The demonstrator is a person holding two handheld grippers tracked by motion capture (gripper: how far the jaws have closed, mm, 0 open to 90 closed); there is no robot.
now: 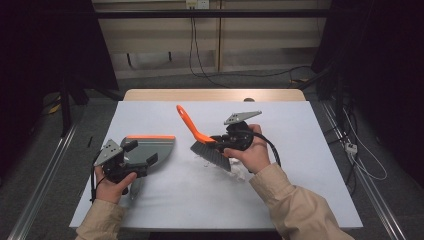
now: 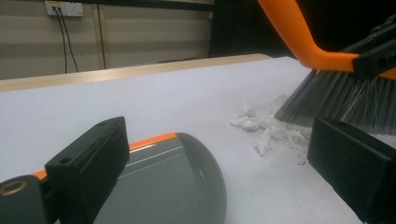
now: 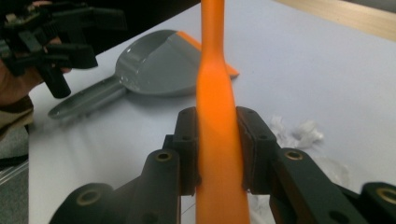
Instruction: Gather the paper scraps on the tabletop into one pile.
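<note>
No white paper scraps (image 1: 235,167) lay in the grey plastic dustpan (image 1: 150,147) at centre-left yet; right gripper (image 1: 220,141) clamped the orange-handled grey-bristled brush (image 1: 200,137), left gripper (image 1: 142,155) gaped empty

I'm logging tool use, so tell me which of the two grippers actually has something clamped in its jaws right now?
The right gripper: its jaws are shut on the brush, on its orange handle. The left gripper hangs open over the dustpan, pinching nothing.

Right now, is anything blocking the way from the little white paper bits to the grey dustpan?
Nothing visible does. Bare white tabletop lies between the white paper scraps under the orange-handled grey-bristled brush and the grey plastic dustpan with an orange edge.
</note>
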